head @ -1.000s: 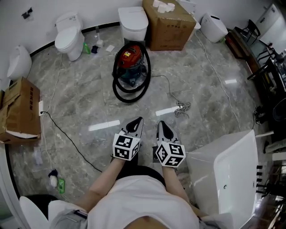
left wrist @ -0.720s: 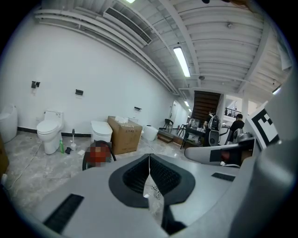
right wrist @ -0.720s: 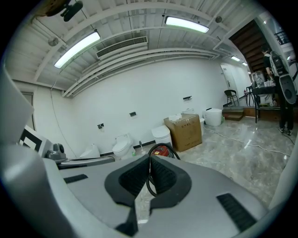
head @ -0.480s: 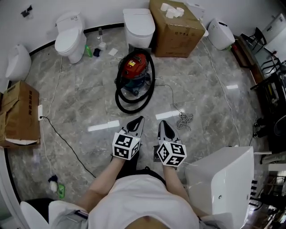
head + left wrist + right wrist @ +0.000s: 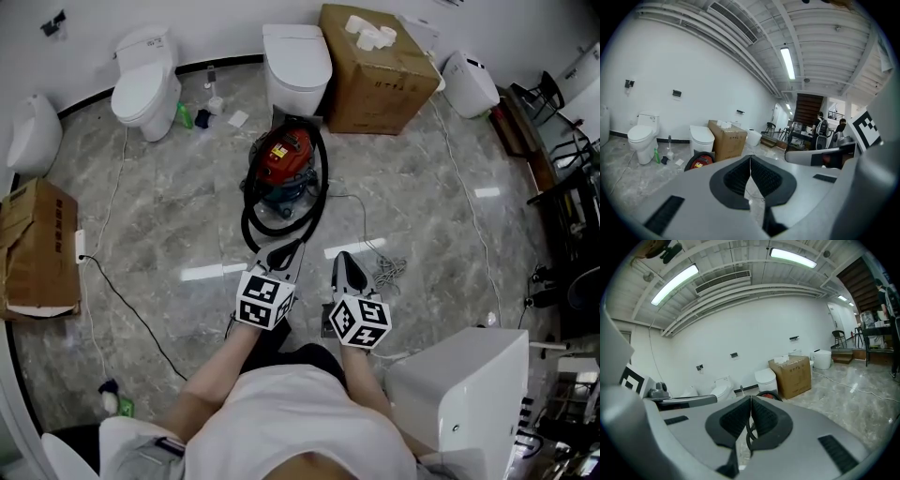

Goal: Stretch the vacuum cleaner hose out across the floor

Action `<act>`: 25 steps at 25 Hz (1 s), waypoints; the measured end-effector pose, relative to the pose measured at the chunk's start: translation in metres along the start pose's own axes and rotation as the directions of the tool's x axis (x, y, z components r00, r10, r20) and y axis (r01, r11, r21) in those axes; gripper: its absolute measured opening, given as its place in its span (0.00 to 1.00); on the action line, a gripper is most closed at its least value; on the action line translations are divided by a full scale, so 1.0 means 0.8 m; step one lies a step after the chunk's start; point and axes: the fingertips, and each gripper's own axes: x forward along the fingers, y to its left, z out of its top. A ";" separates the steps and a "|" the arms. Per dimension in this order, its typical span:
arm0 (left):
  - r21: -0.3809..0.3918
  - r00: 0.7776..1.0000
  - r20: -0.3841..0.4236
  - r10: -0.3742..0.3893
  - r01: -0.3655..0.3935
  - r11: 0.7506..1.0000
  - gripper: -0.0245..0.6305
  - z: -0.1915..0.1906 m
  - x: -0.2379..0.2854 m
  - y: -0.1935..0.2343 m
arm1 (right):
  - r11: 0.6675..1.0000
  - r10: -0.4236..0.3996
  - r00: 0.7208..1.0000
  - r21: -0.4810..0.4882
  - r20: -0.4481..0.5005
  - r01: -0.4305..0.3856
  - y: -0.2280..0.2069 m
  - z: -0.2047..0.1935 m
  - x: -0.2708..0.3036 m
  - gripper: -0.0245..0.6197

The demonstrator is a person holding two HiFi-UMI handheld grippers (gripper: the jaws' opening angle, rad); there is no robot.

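Note:
The red vacuum cleaner (image 5: 284,157) stands on the marble floor in front of a white toilet (image 5: 297,56). Its black hose (image 5: 247,220) lies coiled in a loop round it. In the head view my left gripper (image 5: 293,246) is held low with its tips over the near edge of that loop, and my right gripper (image 5: 345,258) sits beside it to the right. Both are shut with nothing between the pads. The left gripper view shows the vacuum cleaner (image 5: 699,161) just left of the shut left gripper (image 5: 750,159). In the right gripper view the right gripper (image 5: 751,399) is shut too.
A cardboard box (image 5: 380,70) stands right of the toilet, a second toilet (image 5: 145,80) at the back left, another box (image 5: 37,248) at the left. A white fixture (image 5: 469,394) is close at my right. A bundled cord (image 5: 386,269) and a black cable (image 5: 131,309) lie on the floor.
The vacuum cleaner and its hose loop have come nearer to the grippers as the person stepped forward. Both grippers stay shut and side by side.

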 end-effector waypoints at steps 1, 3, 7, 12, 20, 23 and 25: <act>0.001 1.000 -0.001 0.000 0.000 1.000 0.05 0.002 0.004 0.004 | 1.000 0.002 1.000 0.002 0.002 -0.002 0.000 0.002 0.006 0.06; 0.003 1.000 -0.006 -0.002 0.002 1.000 0.05 0.005 0.010 0.011 | 1.000 0.008 1.000 0.005 0.005 -0.008 0.001 0.006 0.015 0.06; 0.001 1.000 -0.014 -0.012 0.012 1.000 0.05 0.006 0.013 0.017 | 1.000 0.009 1.000 0.012 0.002 -0.009 0.001 0.010 0.025 0.06; -0.029 1.000 -0.011 -0.010 0.010 1.000 0.05 0.009 0.015 0.026 | 1.000 0.023 1.000 -0.013 -0.017 -0.023 0.004 0.018 0.037 0.06; -0.083 1.000 -0.009 0.007 -0.008 0.997 0.05 0.006 0.024 0.038 | 0.997 0.072 0.996 -0.036 -0.049 -0.074 0.017 0.014 0.053 0.06; -0.092 1.000 -0.022 0.014 -0.017 0.996 0.05 0.001 0.036 0.042 | 0.996 0.083 0.995 -0.030 -0.054 -0.084 0.010 0.014 0.060 0.06; -0.097 0.999 -0.033 0.021 -0.024 0.995 0.05 -0.002 0.045 0.044 | 0.997 0.074 0.995 -0.022 -0.063 -0.075 -0.002 0.012 0.065 0.06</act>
